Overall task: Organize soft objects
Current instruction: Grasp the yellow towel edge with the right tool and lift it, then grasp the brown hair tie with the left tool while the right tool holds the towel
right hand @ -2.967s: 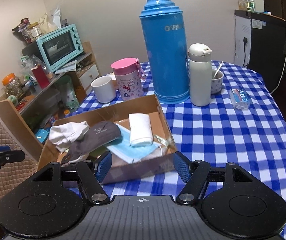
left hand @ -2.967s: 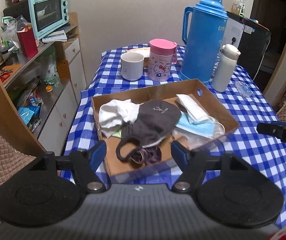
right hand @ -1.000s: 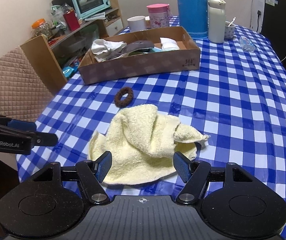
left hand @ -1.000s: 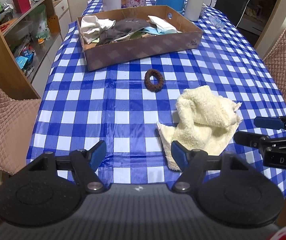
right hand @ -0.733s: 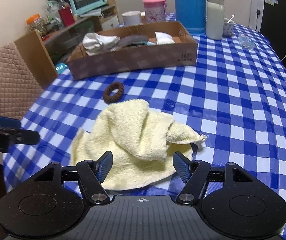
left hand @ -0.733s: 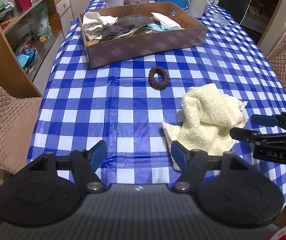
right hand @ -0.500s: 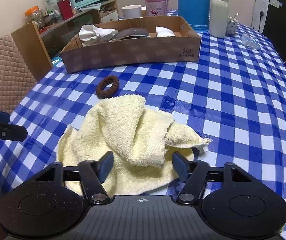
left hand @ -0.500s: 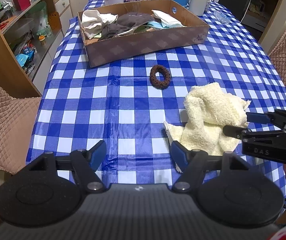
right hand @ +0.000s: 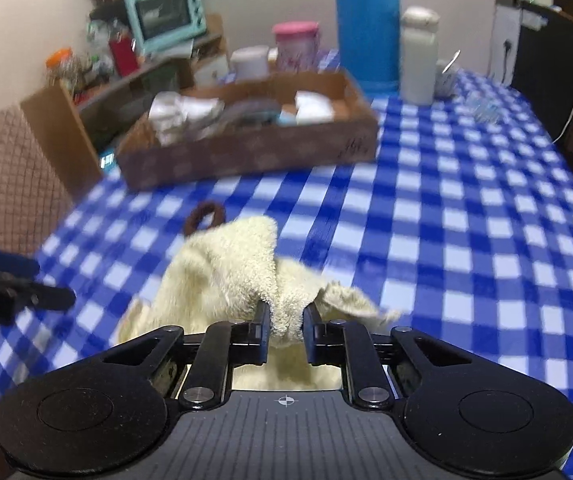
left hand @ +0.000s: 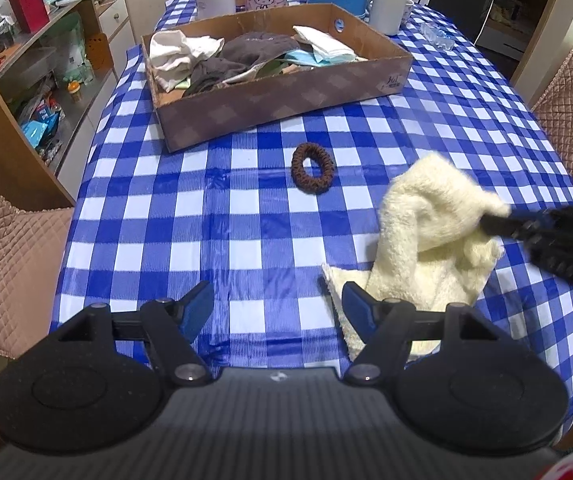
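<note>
Right gripper [right hand: 285, 322] angled down at the checked tablecloth [left hand: 206, 220], jaws just closed onto a fold of the cream towel [left hand: 426, 236], left gripper [left hand: 276, 306] tilted steeply down beside it, 2 fingers apart, nothing between, cardboard box [left hand: 286, 92] beyond

Bare bench [left hand: 190, 216] lies on the near and left sides of the scrunchie [left hand: 312, 162]. Behind it the box [left hand: 286, 92] blocks the way; right of it lies the towel [left hand: 426, 232].
</note>
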`<move>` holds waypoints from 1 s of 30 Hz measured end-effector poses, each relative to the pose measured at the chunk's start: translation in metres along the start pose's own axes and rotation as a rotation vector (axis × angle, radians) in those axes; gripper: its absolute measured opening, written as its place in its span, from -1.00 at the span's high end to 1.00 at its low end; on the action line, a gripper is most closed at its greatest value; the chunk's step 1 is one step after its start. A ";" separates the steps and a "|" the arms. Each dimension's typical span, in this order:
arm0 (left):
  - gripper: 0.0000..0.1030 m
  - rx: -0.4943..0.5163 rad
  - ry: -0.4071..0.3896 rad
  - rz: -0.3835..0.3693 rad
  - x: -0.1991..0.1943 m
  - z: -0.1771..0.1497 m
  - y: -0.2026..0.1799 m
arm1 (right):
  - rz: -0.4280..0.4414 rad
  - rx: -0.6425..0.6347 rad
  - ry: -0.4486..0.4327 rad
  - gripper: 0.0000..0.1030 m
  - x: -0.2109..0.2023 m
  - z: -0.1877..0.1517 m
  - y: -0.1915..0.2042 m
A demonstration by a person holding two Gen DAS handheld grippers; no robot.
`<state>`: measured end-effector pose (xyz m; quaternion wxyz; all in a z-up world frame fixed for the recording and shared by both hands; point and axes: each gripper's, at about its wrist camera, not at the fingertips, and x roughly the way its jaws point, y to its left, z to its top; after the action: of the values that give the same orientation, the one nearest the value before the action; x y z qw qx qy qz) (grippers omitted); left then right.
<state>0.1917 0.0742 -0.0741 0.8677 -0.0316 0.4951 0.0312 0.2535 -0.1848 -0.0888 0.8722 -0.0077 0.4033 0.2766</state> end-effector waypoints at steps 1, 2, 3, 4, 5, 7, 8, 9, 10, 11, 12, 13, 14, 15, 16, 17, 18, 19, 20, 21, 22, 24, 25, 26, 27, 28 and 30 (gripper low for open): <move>-0.33 0.002 -0.004 0.001 0.000 0.001 0.000 | -0.001 0.016 -0.025 0.71 -0.007 0.004 -0.003; -0.33 0.002 -0.008 0.002 -0.001 0.002 0.000 | 0.000 0.032 -0.053 0.73 -0.014 0.009 -0.006; -0.33 0.003 -0.012 0.003 -0.001 0.003 0.001 | -0.003 0.045 -0.080 0.74 -0.022 0.014 -0.009; -0.33 0.002 -0.016 0.004 -0.002 0.004 0.001 | -0.007 0.057 -0.110 0.74 -0.031 0.020 -0.012; -0.33 0.002 -0.020 0.004 -0.003 0.005 0.002 | -0.010 0.070 -0.140 0.75 -0.040 0.025 -0.016; -0.33 0.001 -0.027 0.005 -0.004 0.007 0.003 | -0.017 0.092 -0.202 0.77 -0.056 0.036 -0.022; -0.33 0.002 -0.030 0.005 -0.004 0.008 0.003 | -0.018 0.103 -0.234 0.78 -0.066 0.041 -0.025; -0.33 0.002 -0.033 0.005 -0.005 0.009 0.003 | -0.020 0.112 -0.259 0.78 -0.073 0.046 -0.028; -0.33 0.003 -0.037 0.003 -0.005 0.010 0.004 | -0.021 0.118 -0.283 0.78 -0.081 0.051 -0.030; -0.33 0.004 -0.042 0.002 -0.006 0.011 0.003 | -0.025 0.121 -0.306 0.78 -0.088 0.056 -0.031; -0.33 0.005 -0.046 0.002 -0.006 0.012 0.003 | -0.028 0.123 -0.329 0.78 -0.095 0.061 -0.032; -0.33 0.007 -0.050 0.000 -0.007 0.013 0.003 | -0.030 0.126 -0.348 0.78 -0.102 0.064 -0.034; -0.33 0.009 -0.054 -0.002 -0.008 0.014 0.003 | -0.030 0.128 -0.364 0.78 -0.107 0.068 -0.035; -0.33 0.011 -0.057 -0.004 -0.008 0.015 0.002 | -0.030 0.128 -0.381 0.79 -0.114 0.072 -0.036; -0.33 0.013 -0.060 -0.006 -0.008 0.016 0.002 | -0.031 0.125 -0.394 0.79 -0.119 0.074 -0.035; -0.33 0.016 -0.062 -0.008 -0.008 0.018 0.001 | -0.039 0.123 -0.404 0.79 -0.123 0.076 -0.035; -0.33 0.018 -0.063 -0.009 -0.007 0.018 0.001 | -0.044 0.120 -0.417 0.79 -0.127 0.079 -0.034; -0.33 0.020 -0.064 -0.011 -0.007 0.019 0.001 | -0.047 0.117 -0.427 0.79 -0.131 0.080 -0.035; -0.33 0.021 -0.065 -0.013 -0.006 0.020 0.000 | -0.055 0.111 -0.437 0.79 -0.134 0.082 -0.033; -0.33 0.022 -0.064 -0.015 -0.005 0.021 0.000 | -0.062 0.097 -0.440 0.79 -0.134 0.083 -0.031; -0.32 0.024 -0.063 -0.017 -0.004 0.022 0.000 | -0.068 0.077 -0.431 0.79 -0.133 0.083 -0.029; -0.32 0.027 -0.060 -0.021 -0.002 0.022 0.000 | -0.076 0.048 -0.383 0.79 -0.121 0.082 -0.024; -0.32 0.029 -0.058 -0.023 -0.001 0.023 -0.001 | -0.070 0.045 -0.346 0.79 -0.111 0.079 -0.023; -0.32 0.030 -0.056 -0.025 0.001 0.024 -0.001 | -0.058 0.051 -0.300 0.79 -0.100 0.076 -0.023; -0.32 0.030 -0.053 -0.027 0.002 0.024 -0.001 | -0.039 0.069 -0.248 0.79 -0.086 0.072 -0.024; -0.32 0.031 -0.050 -0.028 0.004 0.025 0.000 | -0.010 0.091 -0.200 0.79 -0.074 0.067 -0.024; -0.32 0.033 -0.046 -0.029 0.006 0.026 0.000 | 0.046 0.138 -0.111 0.79 -0.051 0.055 -0.025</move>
<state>0.2170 0.0765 -0.0663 0.8796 -0.0236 0.4749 0.0109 0.2771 -0.2173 -0.0208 0.8851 0.0768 0.3726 0.2680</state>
